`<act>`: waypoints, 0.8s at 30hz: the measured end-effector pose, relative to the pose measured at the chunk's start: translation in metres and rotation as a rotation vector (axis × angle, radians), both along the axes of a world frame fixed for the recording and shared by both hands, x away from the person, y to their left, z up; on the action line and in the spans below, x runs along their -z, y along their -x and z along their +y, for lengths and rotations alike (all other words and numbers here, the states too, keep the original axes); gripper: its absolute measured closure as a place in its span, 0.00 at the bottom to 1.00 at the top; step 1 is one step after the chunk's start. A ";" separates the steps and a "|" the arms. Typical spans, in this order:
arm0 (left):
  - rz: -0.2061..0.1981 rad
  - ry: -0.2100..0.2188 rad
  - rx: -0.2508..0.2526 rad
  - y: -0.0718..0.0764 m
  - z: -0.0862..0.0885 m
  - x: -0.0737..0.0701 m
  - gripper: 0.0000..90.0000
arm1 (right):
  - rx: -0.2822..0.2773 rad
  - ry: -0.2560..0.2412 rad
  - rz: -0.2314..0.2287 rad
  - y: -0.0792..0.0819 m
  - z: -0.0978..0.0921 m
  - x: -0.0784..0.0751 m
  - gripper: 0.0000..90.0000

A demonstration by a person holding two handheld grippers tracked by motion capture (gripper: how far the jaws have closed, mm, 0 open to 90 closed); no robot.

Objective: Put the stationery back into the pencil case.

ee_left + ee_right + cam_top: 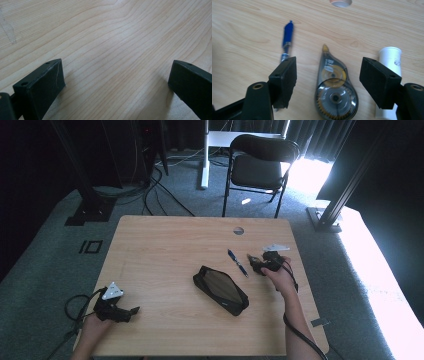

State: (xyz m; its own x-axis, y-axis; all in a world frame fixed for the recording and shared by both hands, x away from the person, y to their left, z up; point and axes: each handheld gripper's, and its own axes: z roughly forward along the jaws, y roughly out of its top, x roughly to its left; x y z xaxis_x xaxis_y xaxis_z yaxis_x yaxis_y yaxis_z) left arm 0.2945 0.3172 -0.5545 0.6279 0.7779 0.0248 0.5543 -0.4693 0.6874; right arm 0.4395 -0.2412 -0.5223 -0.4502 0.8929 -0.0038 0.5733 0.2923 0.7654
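A clear correction-tape dispenser (334, 87) with gold gears lies on the wooden table between the jaws of my right gripper (328, 75), which stands open around it without touching. A blue pen (287, 40) lies to its left, partly behind the left jaw, and a white tube (390, 60) lies to its right, partly behind the right jaw. From above, the right gripper (257, 263) sits at the table's right, beside the blue pen (237, 262). A black pencil case (220, 289) lies open mid-table. My left gripper (132, 312) rests open near the front left, over bare wood (112, 50).
The table (165, 245) has a round cable hole (238, 230) near its far edge, seen too at the top of the right gripper view as the hole (340, 2). A black chair (260, 165) stands beyond the table. Cables trail over the carpet.
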 end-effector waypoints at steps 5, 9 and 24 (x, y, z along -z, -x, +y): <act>0.000 0.000 0.000 0.000 0.000 0.000 0.01 | 0.015 0.023 0.026 -0.010 0.002 0.009 0.35; 0.000 0.000 0.000 0.000 0.000 0.000 0.01 | 0.015 0.052 0.051 -0.015 0.003 0.016 0.35; 0.000 0.000 0.000 0.000 0.000 0.000 0.01 | 0.063 0.033 0.083 -0.017 0.007 0.025 0.53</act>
State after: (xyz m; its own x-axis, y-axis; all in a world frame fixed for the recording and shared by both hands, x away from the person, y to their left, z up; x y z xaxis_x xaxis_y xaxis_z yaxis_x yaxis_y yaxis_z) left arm 0.2945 0.3171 -0.5545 0.6276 0.7782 0.0244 0.5545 -0.4687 0.6876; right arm 0.4567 -0.2342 -0.5474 -0.3935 0.9193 0.0011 0.6525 0.2785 0.7047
